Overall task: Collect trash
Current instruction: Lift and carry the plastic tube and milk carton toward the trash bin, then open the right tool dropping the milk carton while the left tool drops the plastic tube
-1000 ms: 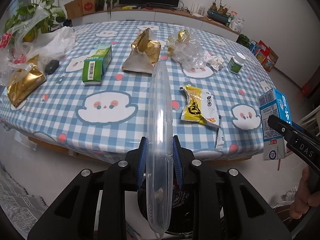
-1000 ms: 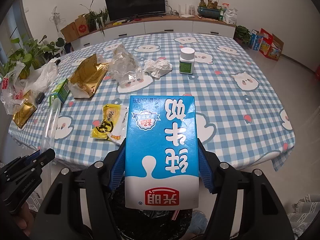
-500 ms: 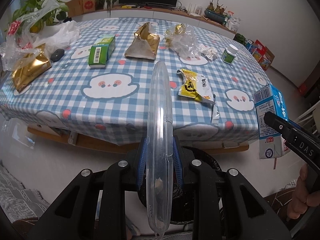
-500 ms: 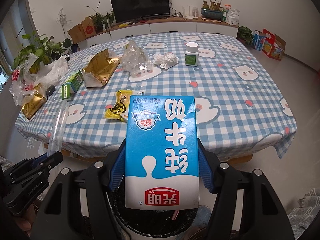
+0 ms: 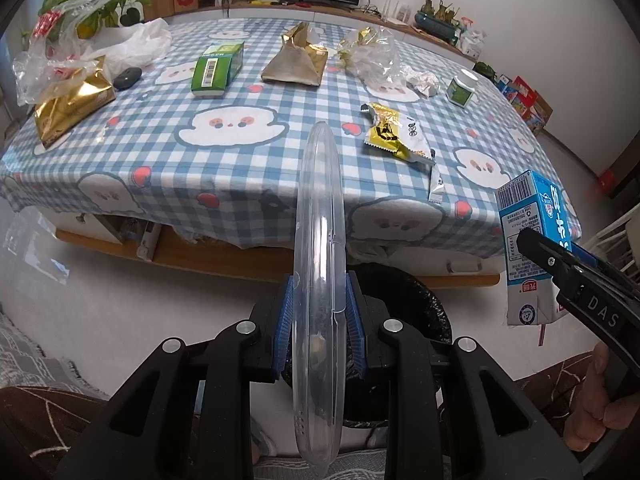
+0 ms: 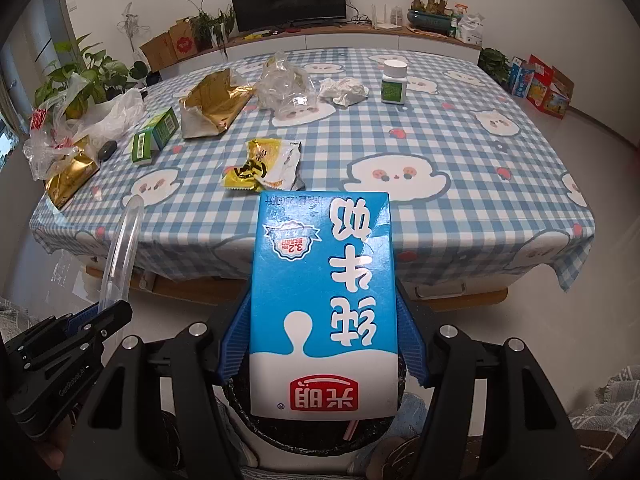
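Note:
My left gripper is shut on a clear plastic lid, held on edge over a black-lined trash bin on the floor. My right gripper is shut on a blue milk carton, upside down, above the same bin. The carton also shows at the right of the left wrist view. The left gripper and lid show at the left of the right wrist view. On the table lie a yellow snack wrapper, a gold foil bag, a green box, crumpled clear plastic and crumpled paper.
The table with a blue checked cloth stands just beyond the bin. A white pill bottle stands on it. Plastic bags, another gold bag and a dark object lie at its left end, by plants.
Both grippers have pulled back and down from the table with their loads. The bin has come into view beneath them, and the table's front edge now lies farther off.

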`<control>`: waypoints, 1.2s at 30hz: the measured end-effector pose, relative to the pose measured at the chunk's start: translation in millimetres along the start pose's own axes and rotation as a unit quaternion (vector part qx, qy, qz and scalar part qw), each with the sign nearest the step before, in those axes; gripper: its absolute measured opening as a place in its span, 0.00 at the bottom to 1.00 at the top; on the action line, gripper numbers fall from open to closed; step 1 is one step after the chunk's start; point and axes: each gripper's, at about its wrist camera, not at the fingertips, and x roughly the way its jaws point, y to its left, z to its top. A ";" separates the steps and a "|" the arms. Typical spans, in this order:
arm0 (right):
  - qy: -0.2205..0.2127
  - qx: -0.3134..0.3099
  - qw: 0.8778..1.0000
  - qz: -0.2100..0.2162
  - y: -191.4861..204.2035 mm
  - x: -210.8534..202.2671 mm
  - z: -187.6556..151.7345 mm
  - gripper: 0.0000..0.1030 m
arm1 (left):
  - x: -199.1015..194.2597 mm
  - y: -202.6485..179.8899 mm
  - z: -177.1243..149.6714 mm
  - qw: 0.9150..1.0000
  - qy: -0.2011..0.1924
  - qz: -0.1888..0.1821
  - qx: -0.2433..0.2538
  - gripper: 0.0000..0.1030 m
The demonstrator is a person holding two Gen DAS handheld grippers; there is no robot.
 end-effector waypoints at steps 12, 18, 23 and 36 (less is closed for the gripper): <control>0.014 -0.011 1.000 -0.012 9.6 10.7 -29.3 0.59 | 25.7 21.5 -19.0 0.999 0.024 0.022 -0.006 0.24; 0.015 -0.016 1.000 -0.009 16.8 17.3 -40.5 0.59 | 34.9 25.1 -29.8 0.999 0.024 0.021 -0.009 0.24; 0.021 -0.022 1.000 -0.008 20.6 28.4 -51.5 0.59 | 41.5 29.9 -33.1 0.999 0.025 0.024 -0.011 0.24; 0.047 -0.022 0.999 -0.003 18.1 67.7 -62.8 0.59 | 81.7 44.8 -41.0 0.998 0.054 0.038 -0.021 0.24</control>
